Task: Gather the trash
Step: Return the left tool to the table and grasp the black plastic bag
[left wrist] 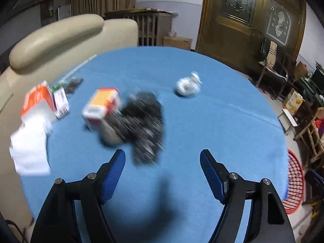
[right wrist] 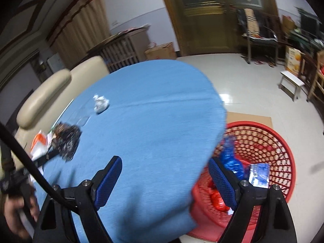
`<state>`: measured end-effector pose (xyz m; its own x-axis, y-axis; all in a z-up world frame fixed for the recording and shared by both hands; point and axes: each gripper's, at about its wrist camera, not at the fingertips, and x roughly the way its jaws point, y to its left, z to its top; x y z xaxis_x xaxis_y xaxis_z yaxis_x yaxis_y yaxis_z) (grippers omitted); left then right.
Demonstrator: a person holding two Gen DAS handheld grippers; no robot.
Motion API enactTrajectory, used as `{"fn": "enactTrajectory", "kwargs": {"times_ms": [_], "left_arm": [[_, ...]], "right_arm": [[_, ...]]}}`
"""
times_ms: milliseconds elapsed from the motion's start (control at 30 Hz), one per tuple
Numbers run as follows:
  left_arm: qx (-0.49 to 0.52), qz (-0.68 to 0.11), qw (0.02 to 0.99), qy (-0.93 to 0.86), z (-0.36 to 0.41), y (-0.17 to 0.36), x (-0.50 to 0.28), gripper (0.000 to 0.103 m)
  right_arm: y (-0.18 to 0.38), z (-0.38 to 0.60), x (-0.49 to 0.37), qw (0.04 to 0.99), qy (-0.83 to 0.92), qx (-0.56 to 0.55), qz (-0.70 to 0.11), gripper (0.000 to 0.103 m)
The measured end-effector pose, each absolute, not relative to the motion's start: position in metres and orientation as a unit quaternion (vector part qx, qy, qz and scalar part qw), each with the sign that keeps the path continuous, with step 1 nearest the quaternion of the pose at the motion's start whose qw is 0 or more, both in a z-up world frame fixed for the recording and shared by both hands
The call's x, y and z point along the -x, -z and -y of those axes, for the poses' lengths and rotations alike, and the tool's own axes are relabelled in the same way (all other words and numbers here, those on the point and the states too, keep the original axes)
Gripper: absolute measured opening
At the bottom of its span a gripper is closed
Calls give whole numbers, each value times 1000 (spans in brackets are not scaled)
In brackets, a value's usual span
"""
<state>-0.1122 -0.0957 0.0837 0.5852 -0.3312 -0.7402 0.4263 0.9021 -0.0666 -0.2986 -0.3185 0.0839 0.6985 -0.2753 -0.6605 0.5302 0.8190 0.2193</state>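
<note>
The left tool (left wrist: 162, 174) hangs spread and empty over the table (left wrist: 202, 121), with the black wad (left wrist: 145, 125) just ahead of its fingers, slightly left, touching the small box (left wrist: 101, 105). The right tool (right wrist: 165, 179), also spread and empty, straddles the table's edge beside the red basket (right wrist: 279, 141), well apart from the wad, so the left looks nearer.

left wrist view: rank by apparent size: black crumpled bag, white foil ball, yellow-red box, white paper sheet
1. black crumpled bag
2. white paper sheet; close to the bag, and motion blur smears both, so this order is unsure
3. yellow-red box
4. white foil ball; clearly smallest, though it lies farthest from the camera
</note>
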Motion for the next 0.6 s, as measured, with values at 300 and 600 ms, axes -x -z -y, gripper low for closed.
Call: {"fn": "enactTrajectory", "kwargs": {"times_ms": [300,600], "left_arm": [[-139,-394,870,261,103,-74,49,77],[-152,-437,849,256,116,-46,16,77]], "right_arm": [[-85,298,286,899,219,-183,-333,89],[-83,301,285,896,217,-186,-339,89]]}}
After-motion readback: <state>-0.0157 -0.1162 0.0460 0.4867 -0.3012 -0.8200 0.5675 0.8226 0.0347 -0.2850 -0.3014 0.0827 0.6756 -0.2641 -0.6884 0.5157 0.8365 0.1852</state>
